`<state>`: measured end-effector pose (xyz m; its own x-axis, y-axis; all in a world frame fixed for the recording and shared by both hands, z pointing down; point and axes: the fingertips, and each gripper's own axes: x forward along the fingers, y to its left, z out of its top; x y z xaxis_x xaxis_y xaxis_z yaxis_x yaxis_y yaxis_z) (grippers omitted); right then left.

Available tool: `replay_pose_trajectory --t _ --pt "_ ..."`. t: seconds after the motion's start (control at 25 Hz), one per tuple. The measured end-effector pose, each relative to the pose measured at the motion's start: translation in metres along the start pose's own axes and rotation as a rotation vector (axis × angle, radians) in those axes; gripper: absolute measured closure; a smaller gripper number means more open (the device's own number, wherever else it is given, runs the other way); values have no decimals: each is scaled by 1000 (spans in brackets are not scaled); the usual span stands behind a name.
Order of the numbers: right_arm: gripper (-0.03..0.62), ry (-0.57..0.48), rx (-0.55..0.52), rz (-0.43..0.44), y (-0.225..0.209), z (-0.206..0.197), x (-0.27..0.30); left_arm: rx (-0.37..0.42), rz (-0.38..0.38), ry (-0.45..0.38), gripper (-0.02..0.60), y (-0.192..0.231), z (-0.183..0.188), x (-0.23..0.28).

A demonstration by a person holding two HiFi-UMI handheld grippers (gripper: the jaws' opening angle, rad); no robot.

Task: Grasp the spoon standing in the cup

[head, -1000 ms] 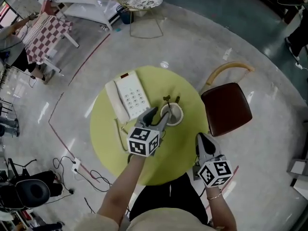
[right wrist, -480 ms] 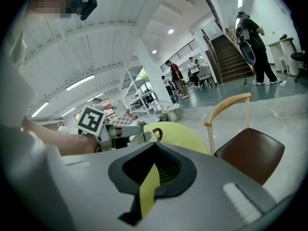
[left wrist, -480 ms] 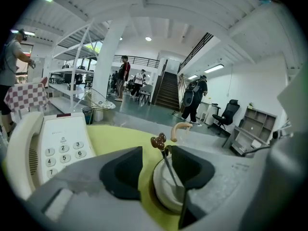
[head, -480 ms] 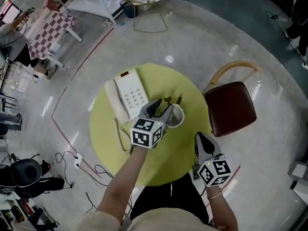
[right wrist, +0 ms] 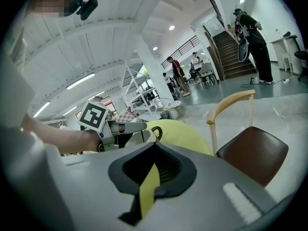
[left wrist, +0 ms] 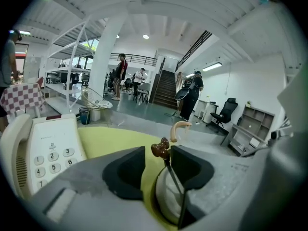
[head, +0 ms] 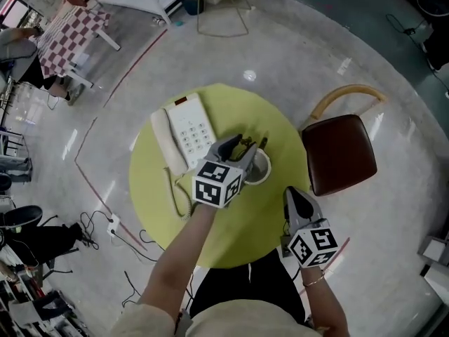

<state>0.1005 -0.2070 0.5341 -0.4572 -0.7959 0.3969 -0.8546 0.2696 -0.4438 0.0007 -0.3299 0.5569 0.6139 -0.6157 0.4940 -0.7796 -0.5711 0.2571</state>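
Note:
A white cup [head: 259, 168] stands on the round yellow table [head: 231, 230], right of the middle. Two thin dark utensils stand in it. One is the spoon [left wrist: 161, 150], topped by a brown knob. My left gripper [head: 236, 149] is open over the cup's near-left rim. In the left gripper view, the spoon's knob sits between the two pads [left wrist: 126, 171], closer to the right one, without being clamped. The cup [left wrist: 167, 202] shows just below the jaws. My right gripper [head: 297, 196] is shut on nothing, off the table's near-right edge.
A white desk phone [head: 184, 132] lies left of the cup, its cord trailing along the table's left side. A brown chair [head: 339, 154] with a curved wooden back stands right of the table. People stand far back in the hall.
My left gripper has moved forward and up over the cup, so the spoon's knob now stands between its jaws. The right gripper has stayed where it was.

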Motion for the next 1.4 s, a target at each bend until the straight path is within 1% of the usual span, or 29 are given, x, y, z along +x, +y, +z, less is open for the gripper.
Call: replay_pose_trajectory --t 0.24,0.44,0.68,0.88,1.12,1.4 --pt "594 13 2 4 -1 0 1 20 9 -10 450 -2 3 0" --pt "594 14 3 3 -2 1 -1 34 15 -23 503 -6 6 -2" --pt "594 12 4 0 -2 0 -6 51 14 -45 518 -12 12 -7" --pt "594 0 -1 2 2 0 -11 82 27 -89 525 -16 22 -17" --pt "594 -18 -13 6 7 4 -16 103 35 -156 525 -23 45 -31" --pt "594 -43 -30 15 16 10 -24 129 25 -230 525 -35 73 -53"
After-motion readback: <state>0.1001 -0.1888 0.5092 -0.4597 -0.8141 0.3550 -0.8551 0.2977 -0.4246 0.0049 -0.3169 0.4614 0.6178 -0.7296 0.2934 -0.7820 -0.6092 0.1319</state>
